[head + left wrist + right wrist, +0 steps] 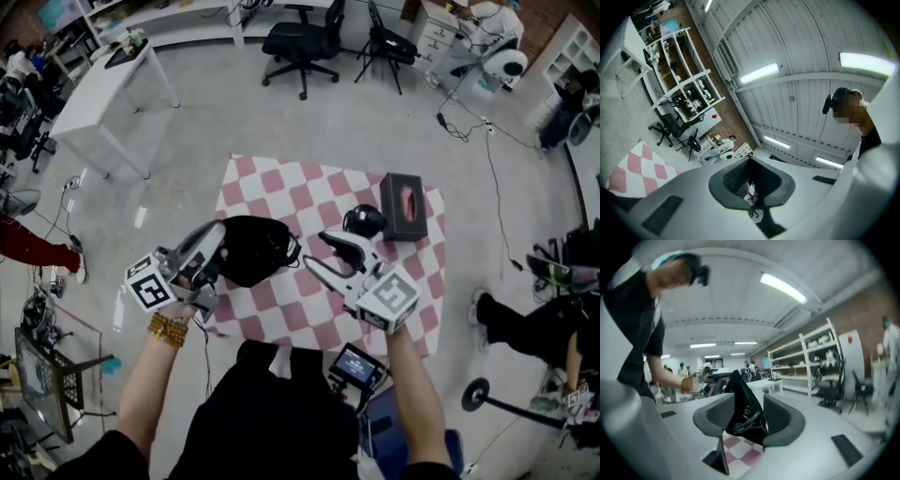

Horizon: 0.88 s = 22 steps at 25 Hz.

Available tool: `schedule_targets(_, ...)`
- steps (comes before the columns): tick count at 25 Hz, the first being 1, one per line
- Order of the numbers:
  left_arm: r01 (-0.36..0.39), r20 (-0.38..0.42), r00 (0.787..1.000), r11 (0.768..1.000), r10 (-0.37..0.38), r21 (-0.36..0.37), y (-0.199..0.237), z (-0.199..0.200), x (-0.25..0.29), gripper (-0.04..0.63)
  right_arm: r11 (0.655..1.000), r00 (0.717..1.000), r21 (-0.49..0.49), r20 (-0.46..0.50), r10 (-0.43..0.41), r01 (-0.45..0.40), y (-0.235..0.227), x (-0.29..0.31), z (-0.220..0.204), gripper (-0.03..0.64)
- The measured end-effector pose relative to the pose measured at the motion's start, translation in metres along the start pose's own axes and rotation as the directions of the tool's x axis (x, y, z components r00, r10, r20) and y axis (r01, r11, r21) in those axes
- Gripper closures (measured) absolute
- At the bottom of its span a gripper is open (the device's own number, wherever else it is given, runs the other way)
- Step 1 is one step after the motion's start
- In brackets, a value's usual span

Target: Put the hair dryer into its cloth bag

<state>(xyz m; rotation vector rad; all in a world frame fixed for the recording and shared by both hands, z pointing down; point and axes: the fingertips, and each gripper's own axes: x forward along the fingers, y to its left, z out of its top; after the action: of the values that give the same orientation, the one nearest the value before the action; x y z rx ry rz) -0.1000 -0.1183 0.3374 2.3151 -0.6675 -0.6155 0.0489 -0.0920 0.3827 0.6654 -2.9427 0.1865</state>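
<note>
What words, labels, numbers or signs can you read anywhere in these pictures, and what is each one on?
No text here can be read.
Left cube and right cube: black-and-white square patterns only, no letters.
Small screen: lit, too small to read.
Black box: no print shows.
Red mark on white cabinet: too blurred to read.

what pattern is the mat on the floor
Pink and white checks on the mat, set like diamonds. It shows best in the head view.
</note>
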Motion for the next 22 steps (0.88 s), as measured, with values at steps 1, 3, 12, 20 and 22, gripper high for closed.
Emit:
schedule_targets(1, 0.001, -0.008, 1.000, 1.000, -0.001, 0.007, 0.000, -0.003, 0.000, 0.578, 0.992, 0.999, -0.129, -0.047, -0.008, 0.002, 0.013, 0.003, 0.000, 0.428)
schedule_targets(3, -0.001, -0.010, 1.000, 1.000, 0.001, 0.010, 0.002, -0.005, 0.000, 0.578, 0.965, 0.981, -0.261, -0.187, -0.041, -0.009, 0.038, 0.025, -0.021, 0.431)
schedule_targets(12, -0.016, -0.022, 1.000, 1.000, 0.016, 0.014, 0.008, -0.011, -0.004, 0.578, 0.934, 0.945, -0.356, -0.313, -0.094, -0.025, 0.050, 0.121, -0.083, 0.494)
schedule_targets(20, -0.080, 0.037, 0.996, 0.997, 0.079, 0.012, 0.026, -0.006, -0.025, 0.578, 0.750, 0.896, -0.662, -0.326, -0.302, 0.012, 0.020, 0.095, -0.067, 0.591)
schedule_targets(22, -0.087, 0.038, 0.995, 0.996, 0.087, 0.008, 0.028, -0.005, -0.029, 0.578, 0.657, 0.890, -0.751, -0.260, -0.375, 0.058, 0.014, 0.085, -0.044, 0.592)
